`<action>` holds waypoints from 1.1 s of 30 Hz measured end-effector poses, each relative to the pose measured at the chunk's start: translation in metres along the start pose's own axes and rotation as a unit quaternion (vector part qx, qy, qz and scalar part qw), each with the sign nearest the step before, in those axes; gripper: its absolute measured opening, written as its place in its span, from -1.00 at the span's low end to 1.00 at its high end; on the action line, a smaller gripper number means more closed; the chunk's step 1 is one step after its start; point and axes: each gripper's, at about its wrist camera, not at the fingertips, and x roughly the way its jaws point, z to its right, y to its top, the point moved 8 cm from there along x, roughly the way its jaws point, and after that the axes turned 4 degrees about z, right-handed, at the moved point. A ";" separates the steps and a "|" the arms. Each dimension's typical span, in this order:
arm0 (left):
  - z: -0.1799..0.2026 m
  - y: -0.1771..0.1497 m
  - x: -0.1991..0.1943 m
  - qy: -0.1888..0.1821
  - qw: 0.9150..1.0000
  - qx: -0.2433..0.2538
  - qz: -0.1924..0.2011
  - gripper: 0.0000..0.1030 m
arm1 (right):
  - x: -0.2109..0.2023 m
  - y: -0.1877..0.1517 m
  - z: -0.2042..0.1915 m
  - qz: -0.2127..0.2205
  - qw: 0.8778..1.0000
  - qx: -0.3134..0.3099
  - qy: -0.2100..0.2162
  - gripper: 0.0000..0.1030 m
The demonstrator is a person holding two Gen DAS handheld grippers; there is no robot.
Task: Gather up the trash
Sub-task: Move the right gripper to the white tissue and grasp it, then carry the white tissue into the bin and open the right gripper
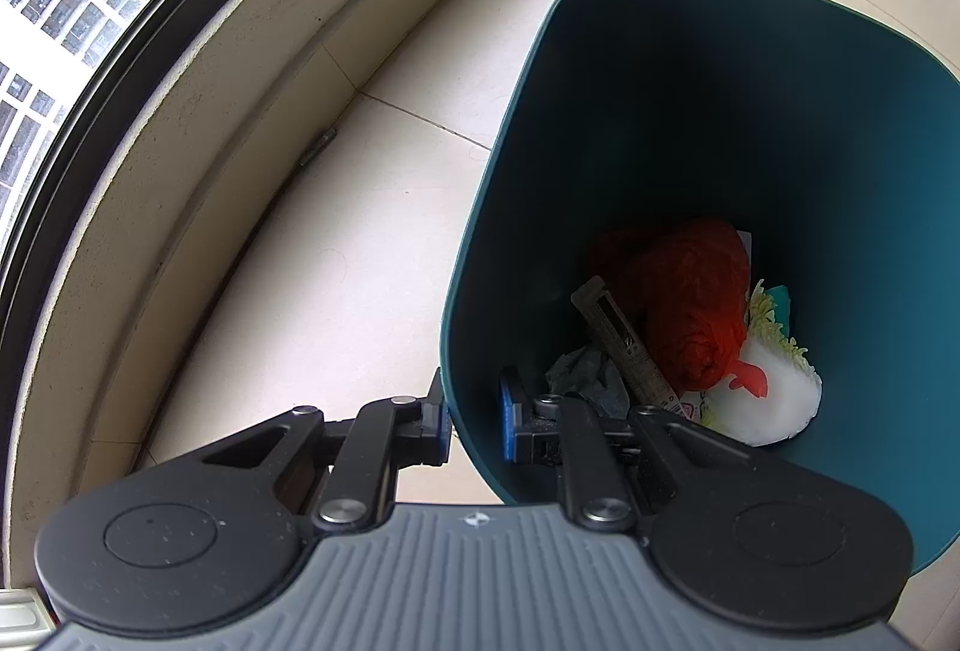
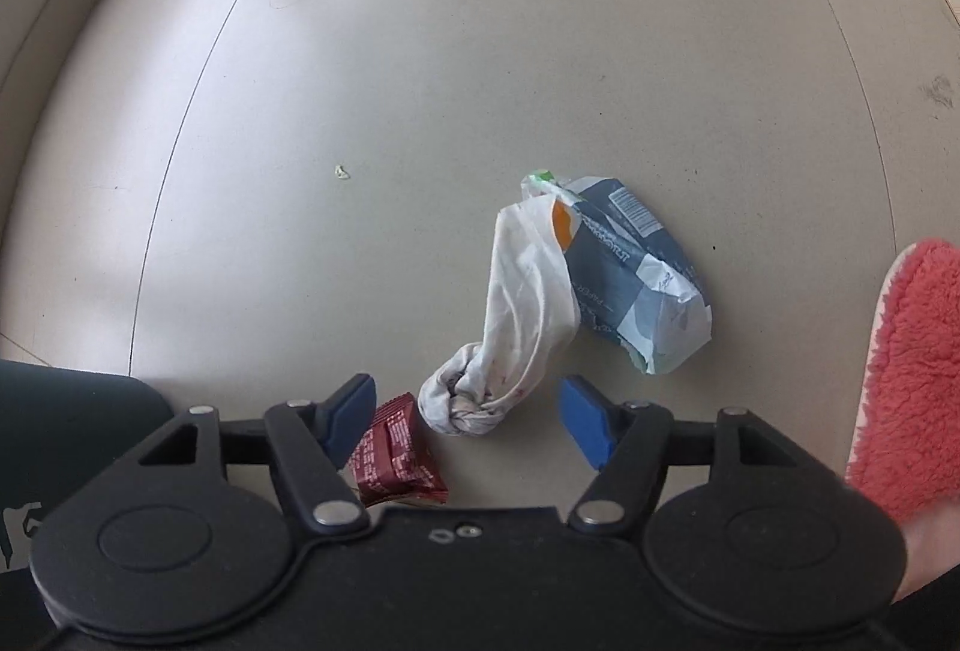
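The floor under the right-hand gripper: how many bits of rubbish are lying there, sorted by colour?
White: 1, a knotted white bag
Blue-grey and white: 1, a crumpled paper wrapper
Dark red: 1, a small snack packet
Total: 3 pieces on the floor, besides one tiny pale scrap too small to identify.

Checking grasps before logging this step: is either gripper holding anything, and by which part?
The left gripper clamps the teal bin by its near rim wall. The right gripper is open over the knotted white bag, holding nothing.
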 end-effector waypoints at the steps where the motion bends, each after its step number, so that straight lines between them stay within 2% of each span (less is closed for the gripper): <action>1: 0.000 0.000 0.000 -0.001 1.000 0.000 0.000 -0.72 | 0.007 0.000 0.003 -0.003 1.000 0.011 -0.004 0.38; 4: 0.000 -0.001 0.000 -0.001 1.000 -0.001 -0.001 -0.72 | 0.024 -0.001 0.009 -0.010 0.999 0.033 -0.015 0.58; 7: 0.000 0.000 0.000 0.000 1.000 0.001 0.000 -0.72 | 0.033 -0.003 0.012 -0.015 0.999 0.040 -0.027 0.54; 10: 0.001 -0.001 0.000 0.003 1.000 0.002 -0.001 -0.71 | 0.038 -0.005 0.015 -0.018 0.998 0.052 -0.023 0.30; 12: 0.002 -0.001 0.000 0.004 1.000 0.002 -0.001 -0.71 | 0.039 -0.006 0.016 -0.018 0.998 0.060 -0.019 0.01; 13: 0.001 -0.001 0.001 0.005 1.000 0.002 -0.001 -0.71 | 0.040 -0.007 0.016 -0.018 0.998 0.063 -0.015 -0.05; 15: 0.002 -0.001 0.000 0.005 1.000 0.002 -0.001 -0.71 | 0.039 -0.008 0.017 -0.015 0.998 0.062 -0.010 -0.44; 18: 0.002 -0.001 0.000 0.005 1.000 0.002 -0.001 -0.71 | 0.034 -0.009 0.016 -0.011 0.999 0.052 -0.007 -0.73; 20: 0.003 -0.001 0.000 0.005 1.000 0.002 0.000 -0.70 | 0.027 -0.011 0.014 -0.007 0.999 0.043 -0.004 -0.82; 26: 0.003 -0.002 -0.001 0.007 1.000 0.004 0.003 -0.70 | -0.017 -0.020 -0.001 0.013 1.000 -0.011 0.020 -0.88; 29: 0.003 -0.002 -0.001 0.008 1.000 0.003 0.003 -0.70 | -0.053 -0.021 -0.015 0.030 0.998 -0.047 0.040 -0.89; 33: 0.003 -0.001 -0.001 0.009 1.000 0.001 0.002 -0.70 | -0.114 -0.016 -0.054 0.053 0.990 -0.102 0.087 -0.89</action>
